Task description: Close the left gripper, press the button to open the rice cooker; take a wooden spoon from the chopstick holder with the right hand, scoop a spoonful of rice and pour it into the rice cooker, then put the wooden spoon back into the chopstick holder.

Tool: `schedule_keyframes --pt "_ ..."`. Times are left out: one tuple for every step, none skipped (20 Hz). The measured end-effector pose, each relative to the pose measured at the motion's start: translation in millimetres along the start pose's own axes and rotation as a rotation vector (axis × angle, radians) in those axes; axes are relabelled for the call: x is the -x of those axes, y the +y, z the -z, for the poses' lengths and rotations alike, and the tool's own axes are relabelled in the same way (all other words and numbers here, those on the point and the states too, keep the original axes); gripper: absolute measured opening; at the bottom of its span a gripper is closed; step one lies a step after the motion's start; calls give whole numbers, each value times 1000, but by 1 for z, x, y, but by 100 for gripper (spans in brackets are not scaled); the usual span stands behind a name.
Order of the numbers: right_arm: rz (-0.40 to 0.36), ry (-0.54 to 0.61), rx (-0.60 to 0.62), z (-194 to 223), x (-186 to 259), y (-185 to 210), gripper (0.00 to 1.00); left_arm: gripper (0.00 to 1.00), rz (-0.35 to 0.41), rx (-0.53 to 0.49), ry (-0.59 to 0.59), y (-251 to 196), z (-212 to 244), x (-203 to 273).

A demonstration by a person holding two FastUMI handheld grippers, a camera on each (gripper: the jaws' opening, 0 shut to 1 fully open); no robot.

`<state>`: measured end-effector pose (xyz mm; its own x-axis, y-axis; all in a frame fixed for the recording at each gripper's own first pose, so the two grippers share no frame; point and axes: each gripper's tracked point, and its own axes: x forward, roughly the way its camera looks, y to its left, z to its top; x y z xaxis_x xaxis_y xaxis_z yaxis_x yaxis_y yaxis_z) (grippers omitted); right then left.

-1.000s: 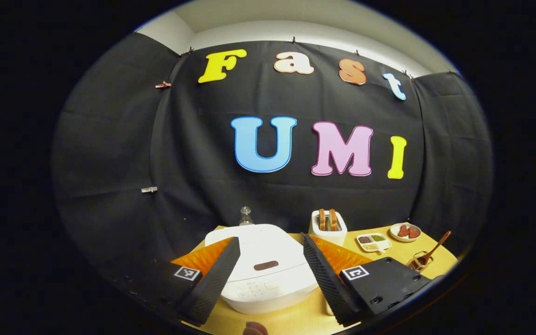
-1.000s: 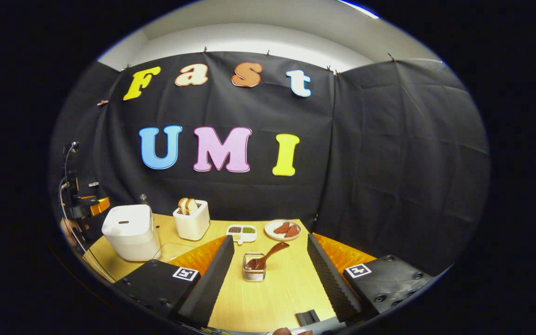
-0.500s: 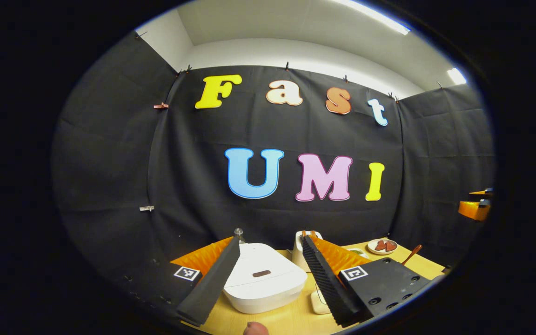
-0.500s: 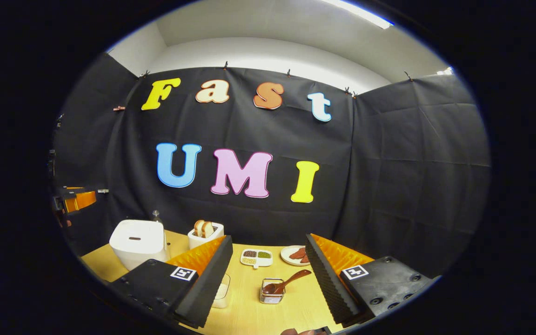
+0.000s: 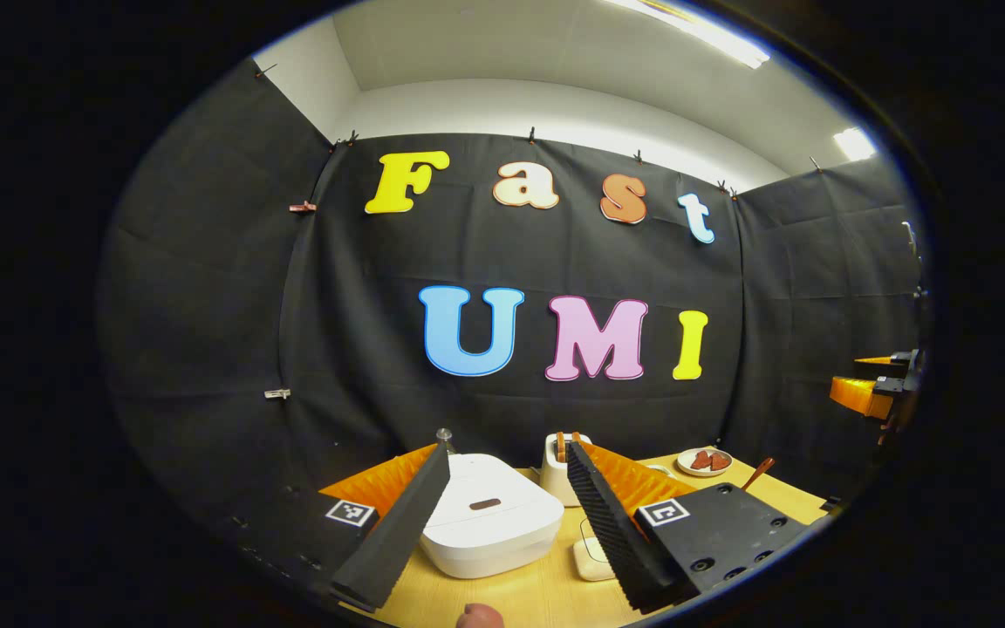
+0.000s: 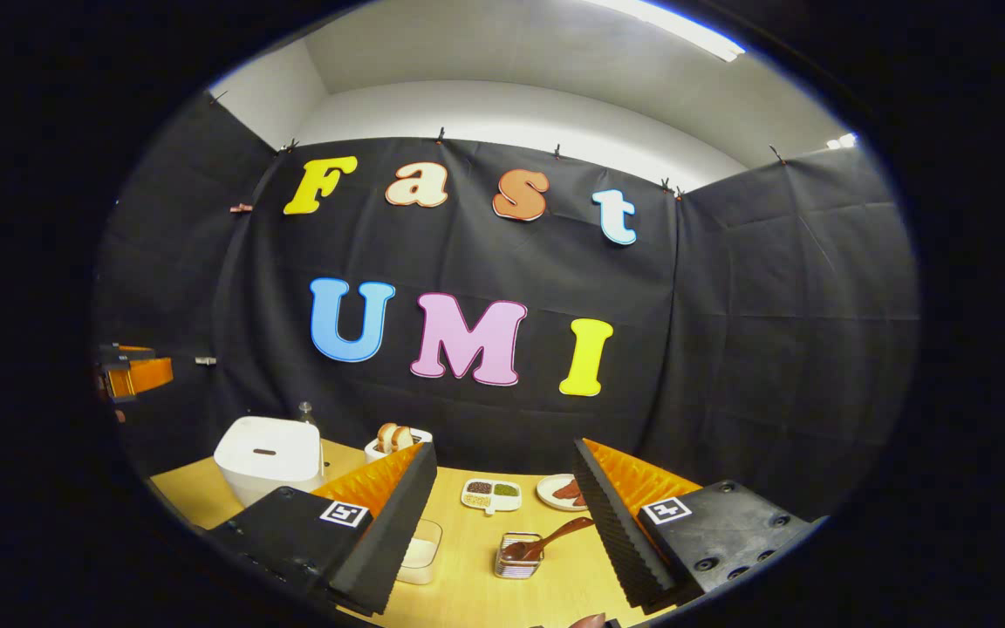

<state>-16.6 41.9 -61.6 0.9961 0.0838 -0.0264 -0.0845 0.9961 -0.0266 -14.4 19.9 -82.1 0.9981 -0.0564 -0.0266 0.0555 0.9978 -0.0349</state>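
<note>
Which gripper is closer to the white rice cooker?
Left. The left gripper is open with the closed white rice cooker framed between its fingers. The right gripper faces the wire chopstick holder, the cooker off to its left.

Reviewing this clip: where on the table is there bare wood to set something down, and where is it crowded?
Bare wood on the table lies in front of the chopstick holder, and left of the rice cooker. Crowded: the back row of toaster, divided dish and plate.
</note>
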Motion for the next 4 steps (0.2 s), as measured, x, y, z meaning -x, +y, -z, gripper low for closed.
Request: schedule_keyframes --pt "-9 2 10 2 2 5 98 94 -3 5 3 0 1 1" --pt "-18 7 8 6 4 9 98 94 -4 8 4 1 1 2" --pt "-22 15 4 8 5 12 98 94 -2 8 6 -1 1 2" --pt "-25 24 1 10 6 14 98 94 -4 4 9 0 1 3"
